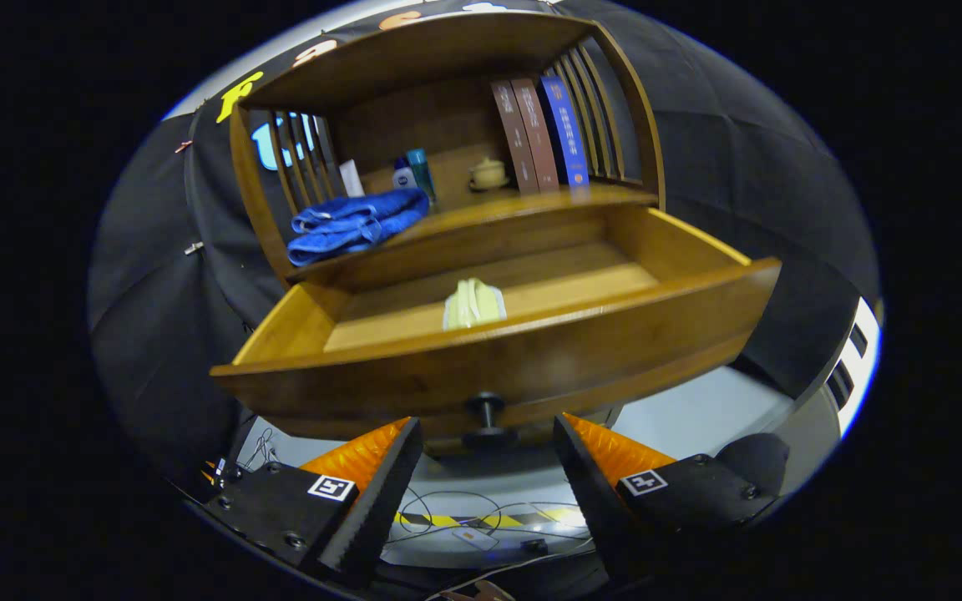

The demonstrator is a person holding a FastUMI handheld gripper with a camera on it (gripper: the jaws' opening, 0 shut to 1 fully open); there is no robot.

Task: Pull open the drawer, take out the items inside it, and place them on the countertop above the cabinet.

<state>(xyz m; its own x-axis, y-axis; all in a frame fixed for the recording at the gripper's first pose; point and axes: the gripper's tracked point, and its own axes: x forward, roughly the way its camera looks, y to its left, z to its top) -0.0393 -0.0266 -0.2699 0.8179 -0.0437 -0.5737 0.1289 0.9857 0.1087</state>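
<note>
Drawer (498, 351) stood open, its knob (488, 416) between the spread, empty fingers of the gripper (488, 438). Pale packet (473, 304) sat just behind the drawer front; a reach over could clip that front.

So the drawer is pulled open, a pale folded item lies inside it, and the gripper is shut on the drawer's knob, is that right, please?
Not quite: the gripper is open. In the gripper view its fingers stand apart on either side of the dark knob, without pressing it. The rest holds: the drawer is pulled open and the pale folded item lies inside it.

Glossy wooden drawer (498, 355); soft blue cloth (356, 224) on the smooth wooden countertop (523, 209).
</note>
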